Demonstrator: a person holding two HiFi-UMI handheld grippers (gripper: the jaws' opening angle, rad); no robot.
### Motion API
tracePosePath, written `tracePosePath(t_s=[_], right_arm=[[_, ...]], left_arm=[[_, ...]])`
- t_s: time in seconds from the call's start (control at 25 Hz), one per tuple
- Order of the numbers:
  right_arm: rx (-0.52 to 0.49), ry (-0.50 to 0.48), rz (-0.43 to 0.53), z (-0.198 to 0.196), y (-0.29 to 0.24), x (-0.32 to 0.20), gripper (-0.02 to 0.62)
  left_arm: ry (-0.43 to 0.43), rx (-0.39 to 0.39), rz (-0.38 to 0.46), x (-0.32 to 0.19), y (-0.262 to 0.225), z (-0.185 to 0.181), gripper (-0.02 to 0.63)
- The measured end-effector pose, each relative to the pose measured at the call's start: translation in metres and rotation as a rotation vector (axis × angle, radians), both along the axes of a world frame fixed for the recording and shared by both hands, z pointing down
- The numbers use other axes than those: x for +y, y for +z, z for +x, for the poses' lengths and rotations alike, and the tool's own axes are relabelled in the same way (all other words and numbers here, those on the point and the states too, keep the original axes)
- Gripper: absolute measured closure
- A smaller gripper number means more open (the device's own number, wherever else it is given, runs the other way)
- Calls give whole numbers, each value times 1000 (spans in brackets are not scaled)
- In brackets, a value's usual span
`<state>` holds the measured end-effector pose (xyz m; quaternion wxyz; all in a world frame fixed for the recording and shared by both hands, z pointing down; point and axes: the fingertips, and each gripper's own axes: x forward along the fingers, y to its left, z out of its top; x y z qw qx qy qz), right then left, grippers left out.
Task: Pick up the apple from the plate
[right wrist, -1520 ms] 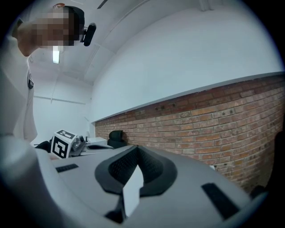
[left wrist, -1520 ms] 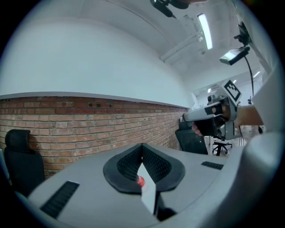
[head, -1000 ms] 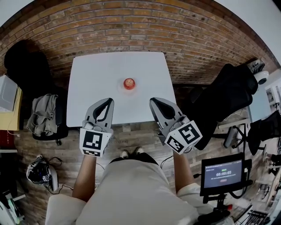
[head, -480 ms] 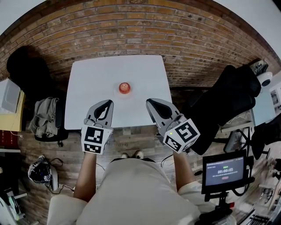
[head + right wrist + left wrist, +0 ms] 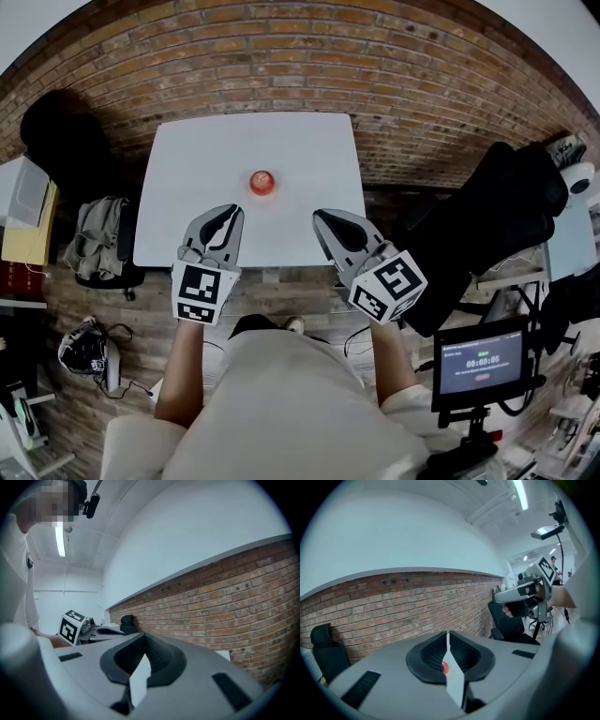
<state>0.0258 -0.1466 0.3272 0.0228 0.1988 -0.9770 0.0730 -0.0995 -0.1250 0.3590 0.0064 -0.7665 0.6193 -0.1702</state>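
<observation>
Seen from the head view, we hold the left gripper [image 5: 229, 212] and the right gripper [image 5: 322, 217] side by side over the near edge of a white tabletop [image 5: 197, 150]. Each has its fingers pressed together at the tips and grips nothing.

The apple [image 5: 262, 181], small and red, lies ahead of both sets of fingertips. It is nearer the left pair, a little to their right, and well clear of either. It sits on a pale plate [image 5: 262, 195] that we can barely tell from the tabletop.

In the left gripper view, the dark fingers [image 5: 464, 654] meet in a closed seam. Below the seam a narrow white wedge of tabletop shows, with a red speck of the apple at its left side. Beyond those fingers to the right, the right gripper hangs in the air, with its marker cube [image 5: 547, 567] just behind it.

The right gripper view shows the same closed seam between its fingers [image 5: 159, 658]. Only bare white surface shows beneath it, and the apple is not in sight there. The left gripper floats off to the left of these fingers.

A brick wall [image 5: 281, 56] runs past the far edge of the tabletop, ahead of both pairs of fingers. A black chair [image 5: 487, 211] stands to the right of the right fingers. A lit screen [image 5: 478, 361] sits behind and to the right of them.
</observation>
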Motion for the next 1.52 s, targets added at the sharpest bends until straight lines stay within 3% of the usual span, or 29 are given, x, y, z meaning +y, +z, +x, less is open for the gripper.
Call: tracePosePath(t_s=[0.32,0.64,1.52], right_arm=[[9,-23,-33,-3,13,5,592],[17,-13,-69,-12,28,-22,592],[65,112,-202,-52,67,-96,594]], left_arm=[[7,-7,-18,4,12,5,589],[45,-12,-54,-28,30,0,555],[301,-15,-282,-126,113,-23,437]])
